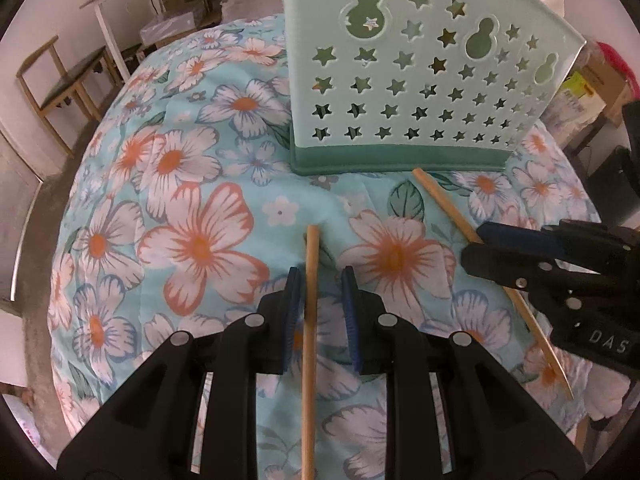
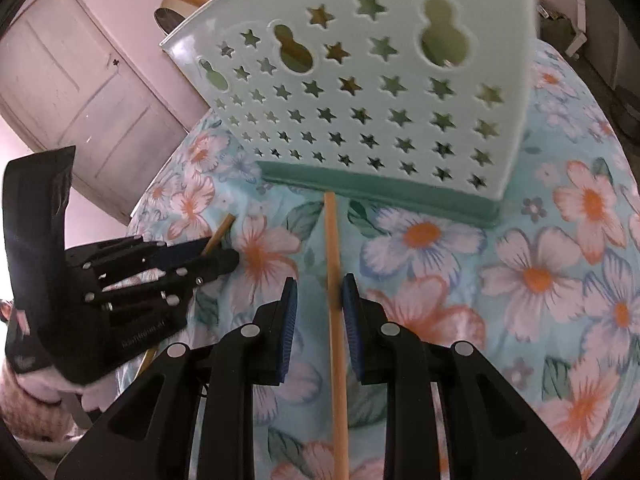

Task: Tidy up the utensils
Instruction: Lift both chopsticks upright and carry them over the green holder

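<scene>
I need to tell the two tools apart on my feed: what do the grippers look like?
Both look alike. The left gripper and the right gripper are black plastic linkage frames with round silver pivot pins and blue ribbed pads on the inner faces of the fingers. The right one's body carries white lettering, partly legible. No cables or sleeves show.

The left gripper (image 1: pixel 320 276) is pointing steeply down, its black fingers ending in blue pads (image 1: pixel 294 300) that are standing slightly apart; a thin stick (image 1: pixel 310 320) is lying between them, close to the left pad, with a gap to the right one. The right gripper (image 2: pixel 318 286) is angling down likewise, jaws a little apart; another stick (image 2: pixel 334 280) is running between its pads (image 2: pixel 289 312), lying against the right pad; the two grippers are sitting side by side.
</scene>
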